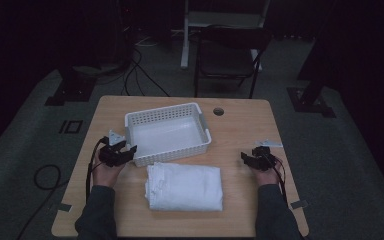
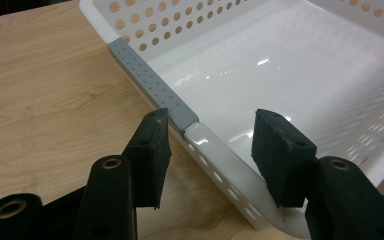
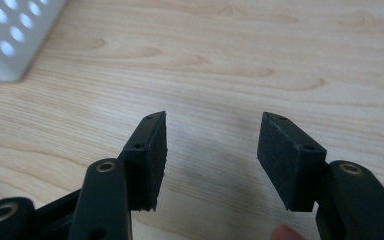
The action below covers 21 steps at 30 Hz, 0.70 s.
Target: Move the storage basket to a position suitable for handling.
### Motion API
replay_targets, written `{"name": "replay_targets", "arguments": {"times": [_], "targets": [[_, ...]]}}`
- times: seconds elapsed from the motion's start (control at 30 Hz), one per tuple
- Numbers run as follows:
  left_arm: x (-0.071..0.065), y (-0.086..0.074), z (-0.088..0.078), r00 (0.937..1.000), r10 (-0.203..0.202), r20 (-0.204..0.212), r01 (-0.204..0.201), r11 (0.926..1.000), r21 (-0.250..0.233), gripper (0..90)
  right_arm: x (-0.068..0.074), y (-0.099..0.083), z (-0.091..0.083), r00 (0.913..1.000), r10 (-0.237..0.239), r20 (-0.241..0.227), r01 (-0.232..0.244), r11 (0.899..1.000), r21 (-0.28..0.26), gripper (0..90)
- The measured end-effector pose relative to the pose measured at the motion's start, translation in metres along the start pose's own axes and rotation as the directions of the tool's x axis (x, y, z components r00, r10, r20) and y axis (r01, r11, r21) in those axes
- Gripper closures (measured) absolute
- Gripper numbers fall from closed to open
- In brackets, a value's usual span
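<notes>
**Left gripper at the basket rim, right gripper idle over bare wood**

While the room around it sits in deep shadow, the table (image 1: 240,125) carries the whole scene, pale wood running under everything. Biggest thing on it is the basket (image 1: 167,131), white and perforated, standing toward the far middle with nothing inside it. Just in front of it, on the near side, lies the towel (image 1: 185,186), white and folded into a thick rectangle, close to the basket's front wall but not clearly touching.

Over to the left gripper (image 1: 122,152), right at the basket's near left corner. Its own view tells it best: the basket (image 2: 300,70) wall runs between the two jaws, one pad outside over the wood, the other inside over the shiny floor, straddling the rim just past the grey grip strip (image 2: 152,85). The outer pad looks right against that strip, while the inner pad stands apart from the wall, so no pinch yet. Left gripper (image 2: 207,145) spread, then, around the rim.

Right gripper (image 1: 252,159) sits well off to the right of the towel. Its view shows the jaws of the right gripper (image 3: 210,155) spread apart, nothing between them, only wood grain below and a basket (image 3: 7,37) corner up at the left
</notes>
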State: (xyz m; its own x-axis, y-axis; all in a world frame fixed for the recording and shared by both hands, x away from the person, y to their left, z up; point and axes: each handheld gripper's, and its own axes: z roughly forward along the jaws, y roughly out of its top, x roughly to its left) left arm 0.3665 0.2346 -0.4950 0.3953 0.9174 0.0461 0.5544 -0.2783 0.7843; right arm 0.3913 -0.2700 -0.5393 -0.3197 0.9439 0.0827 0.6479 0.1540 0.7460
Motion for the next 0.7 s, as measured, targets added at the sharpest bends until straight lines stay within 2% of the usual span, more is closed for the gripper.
{"name": "replay_targets", "arguments": {"times": [0.2, 0.23, 0.3, 0.7], "targets": [[-0.006, 0.004, 0.005, 0.9997, 0.013, 0.023, -0.013, 0.9999, -0.004, 49.9, 0.005, 0.004, -0.005, 0.9995, -0.009, -0.031, 0.008, 1.000, -0.017, 44.3], [-0.007, 0.005, 0.007, 0.9995, 0.014, 0.027, -0.013, 0.9999, -0.006, 50.1, 0.012, 0.008, -0.010, 0.9986, -0.026, -0.047, 0.025, 0.999, -0.035, 44.7], [-0.008, 0.006, 0.007, 0.9995, 0.017, 0.027, -0.017, 0.9999, -0.001, 50.2, 0.017, 0.012, -0.013, 0.9978, -0.038, -0.055, 0.035, 0.998, -0.048, 45.4], [-0.017, 0.015, 0.018, 0.9983, 0.028, 0.050, -0.028, 0.9996, -0.006, 51.3, 0.039, 0.032, -0.024, 0.9928, -0.080, -0.089, 0.070, 0.991, -0.114, 51.8]]}}
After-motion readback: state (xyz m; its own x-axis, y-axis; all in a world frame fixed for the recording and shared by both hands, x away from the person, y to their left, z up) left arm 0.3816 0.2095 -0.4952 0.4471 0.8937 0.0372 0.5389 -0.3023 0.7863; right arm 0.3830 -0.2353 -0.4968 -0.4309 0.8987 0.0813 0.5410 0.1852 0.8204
